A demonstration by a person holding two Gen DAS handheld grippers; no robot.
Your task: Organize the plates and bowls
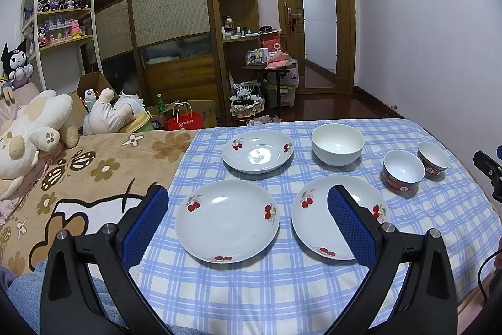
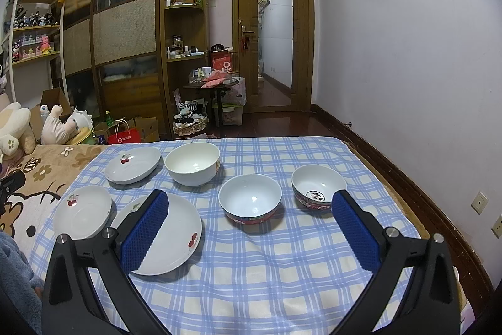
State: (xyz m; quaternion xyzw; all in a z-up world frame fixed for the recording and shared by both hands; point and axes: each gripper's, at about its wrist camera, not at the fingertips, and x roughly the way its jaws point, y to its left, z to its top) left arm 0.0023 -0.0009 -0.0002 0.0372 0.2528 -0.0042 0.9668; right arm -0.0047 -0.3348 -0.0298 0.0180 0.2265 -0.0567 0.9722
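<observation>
Three white cherry-print plates lie on the blue checked cloth [image 1: 266,288]: near left [image 1: 226,220], near right [image 1: 317,228] and far [image 1: 257,150]. A plain white bowl [image 1: 337,144] and two red-patterned bowls [image 1: 402,170] [image 1: 433,158] stand to the right. My left gripper [image 1: 248,200] is open and empty, hovering over the two near plates. My right gripper [image 2: 250,203] is open and empty, with the nearer red bowl [image 2: 249,197] between its fingers' line and the other red bowl [image 2: 318,186] by its right finger. The right wrist view also shows the plates [image 2: 178,237] [image 2: 82,211] [image 2: 132,164] and the white bowl [image 2: 192,163].
The cloth covers a bed with a brown flowered blanket [image 1: 94,178] and plush toys [image 1: 34,127] at left. The bed's right edge [image 2: 408,209] runs along the wall. A wardrobe, shelves and a door stand beyond the bed.
</observation>
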